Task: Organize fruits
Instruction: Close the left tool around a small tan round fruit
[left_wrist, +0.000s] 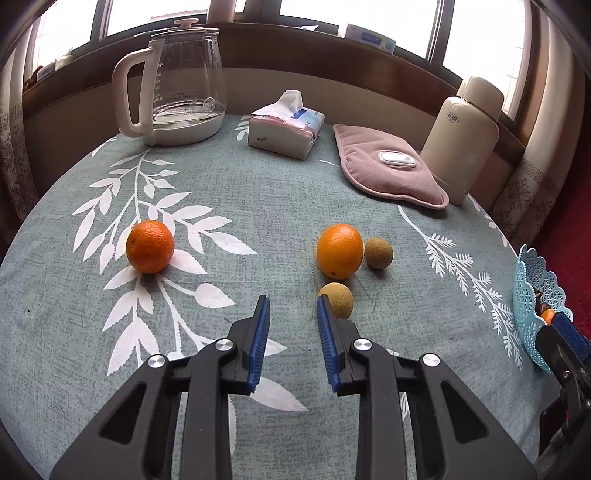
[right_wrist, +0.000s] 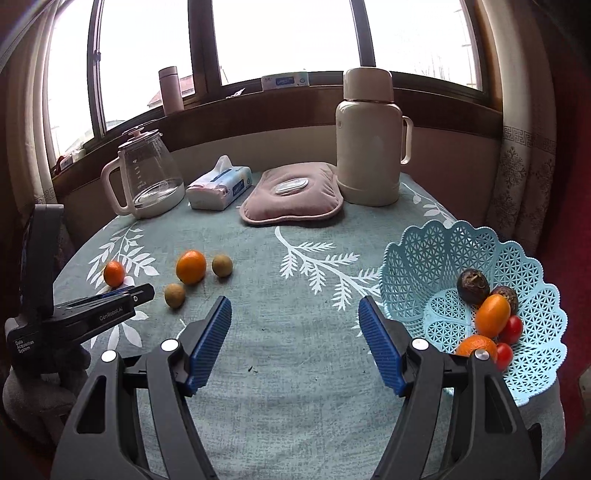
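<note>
Two oranges and two small tan-green round fruits lie on the leaf-print tablecloth. My left gripper hovers just short of the nearer small fruit, which sits beside its right fingertip. Its jaws are drawn in narrow, shut, with nothing between them. My right gripper is open and empty over bare cloth, left of the light blue lattice basket. The basket holds two dark fruits, an oblong orange fruit, an orange and cherry tomatoes.
Along the far edge stand a glass kettle, a tissue pack, a pink heating pad and a cream thermos. The basket sits at the table's right rim. A windowsill runs behind the table.
</note>
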